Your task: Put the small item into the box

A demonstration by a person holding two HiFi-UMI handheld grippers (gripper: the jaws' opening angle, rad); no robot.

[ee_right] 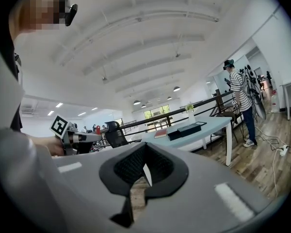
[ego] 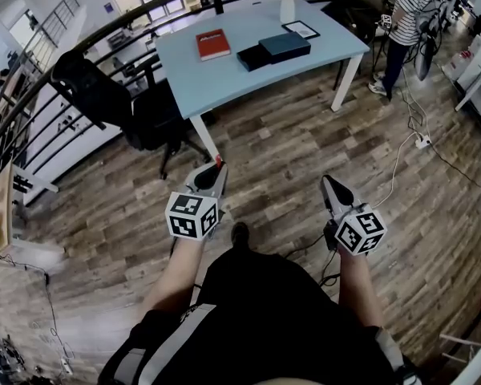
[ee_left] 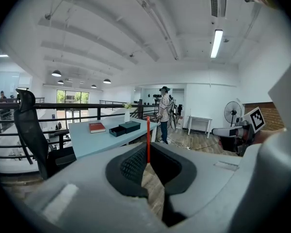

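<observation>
Left claw point(ego: 212, 171) was nearly closed, pinching a thin red stick-shaped item point(ego: 219, 161) between the pads. In the left gripper view the red stick point(ee_left: 148, 135) stood upright out of the jaw notch, and most of its length was past the pads. Right claw point(ego: 330, 184) was closed with nothing in it, and the right gripper view showed only a sliver of gap at the jaws.

I was standing on the wooden plank floor point(ego: 305, 151), well short of the near edge of the light blue table point(ego: 224, 83). So the item was in my left claw over the floor, not yet at the table.

The dark rectangular box point(ego: 253, 57) sat mid-table towards the right end. What looked like its dark lid point(ego: 285, 46) lay touching it on the right. A red book point(ego: 213, 44) lay just left of the box, and a white vase point(ego: 287, 6) stood at the far edge.

Handling, my read:
- The item looked light, stiff and narrow, so weight shouldn't be a problem.
- The risk was it pivoting or slipping in the pads, since it was gripped at one end only.
- A hold nearer its middle would be steadier.
- A hard squeeze could snap it if it's plastic.
- I couldn't tell the material.
</observation>
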